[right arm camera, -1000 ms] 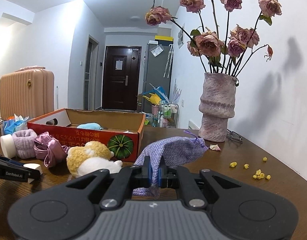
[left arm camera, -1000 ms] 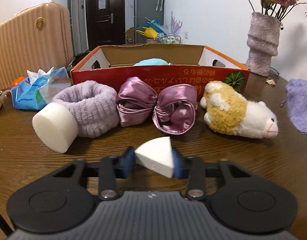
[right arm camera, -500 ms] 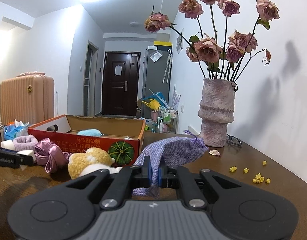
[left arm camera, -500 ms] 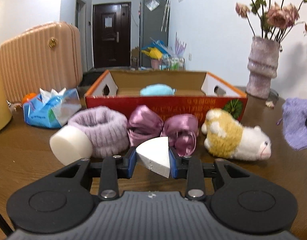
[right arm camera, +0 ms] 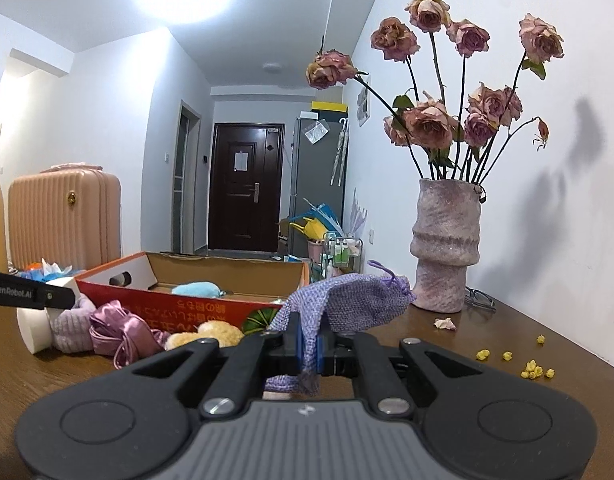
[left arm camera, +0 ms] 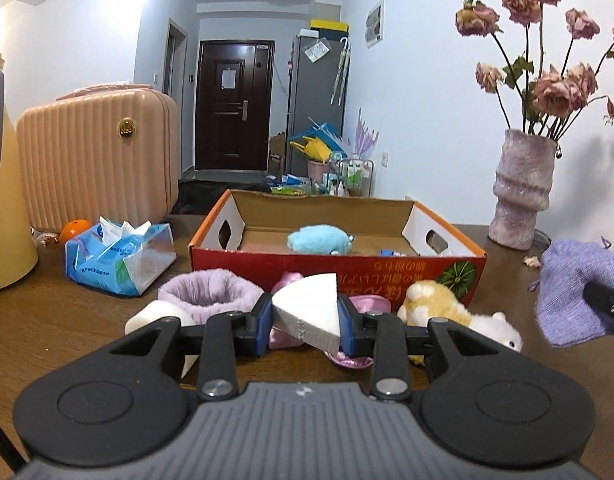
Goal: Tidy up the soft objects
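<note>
A domestic room with white walls, a dark door at the end of the hallway and a brown wooden bench carrying the work. The white wedge-shaped foam sponge is clamped between the blue pads of the left claw, clear of the bench and in front of the box; the pads bear on its two flat faces, probably because the thin edge would give no purchase. The lilac knitted drawstring pouch hangs from the right claw, whose jaws are pressed together on a fold of the limp fabric, so the bulk droops over the fingers. Behind both stands the shallow red cardboard box with orange rim, open at the top and evidently the collecting place: a light blue plush toy already lies inside. In front of its near wall, on the bench, wait a white foam cylinder on its side, a lilac fluffy headband, a pink satin scrunchie and a yellow-and-white plush animal, side by side. Off to the sides are a blue tissue pack and a textured pink vase of dried roses, the latter close enough to the right claw's path to merit care.
</note>
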Action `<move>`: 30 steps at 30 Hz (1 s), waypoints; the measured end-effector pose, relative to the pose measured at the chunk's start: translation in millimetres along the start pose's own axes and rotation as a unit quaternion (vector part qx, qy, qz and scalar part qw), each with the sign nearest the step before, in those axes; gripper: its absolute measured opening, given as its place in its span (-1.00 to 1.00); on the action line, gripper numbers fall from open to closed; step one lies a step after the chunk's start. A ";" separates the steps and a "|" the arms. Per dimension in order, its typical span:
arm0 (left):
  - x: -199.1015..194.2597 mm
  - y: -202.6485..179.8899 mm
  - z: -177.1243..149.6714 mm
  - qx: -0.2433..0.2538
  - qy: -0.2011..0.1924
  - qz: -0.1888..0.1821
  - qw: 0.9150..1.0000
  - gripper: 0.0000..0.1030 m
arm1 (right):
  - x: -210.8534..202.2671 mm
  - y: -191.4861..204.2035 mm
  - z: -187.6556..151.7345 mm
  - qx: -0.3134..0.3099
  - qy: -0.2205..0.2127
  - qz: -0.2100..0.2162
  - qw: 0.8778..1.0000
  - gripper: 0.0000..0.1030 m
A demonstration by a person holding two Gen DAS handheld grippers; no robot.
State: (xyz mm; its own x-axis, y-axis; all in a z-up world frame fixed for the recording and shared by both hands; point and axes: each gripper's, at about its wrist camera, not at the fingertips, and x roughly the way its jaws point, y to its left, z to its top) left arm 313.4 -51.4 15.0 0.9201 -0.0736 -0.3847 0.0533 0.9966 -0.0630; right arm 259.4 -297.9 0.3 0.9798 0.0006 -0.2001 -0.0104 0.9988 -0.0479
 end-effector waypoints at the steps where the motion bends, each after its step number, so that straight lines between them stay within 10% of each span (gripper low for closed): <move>1: -1.1 -0.3 1.0 -0.001 -0.002 0.000 1.000 -0.35 | -0.1 1.4 0.4 0.001 -0.001 0.000 1.000 -0.88; 30: 4.0 3.1 33.5 -0.052 -0.045 0.004 0.998 -0.35 | 26.2 52.7 23.1 -0.008 -0.049 0.029 0.998 -0.88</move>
State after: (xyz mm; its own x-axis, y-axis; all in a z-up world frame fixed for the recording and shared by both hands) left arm 330.3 -47.3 44.1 0.9517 -0.0570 -0.3016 0.0093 0.9875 -0.1574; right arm 289.2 -244.1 15.2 0.9922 0.0640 -0.1073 -0.0701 0.9961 -0.0543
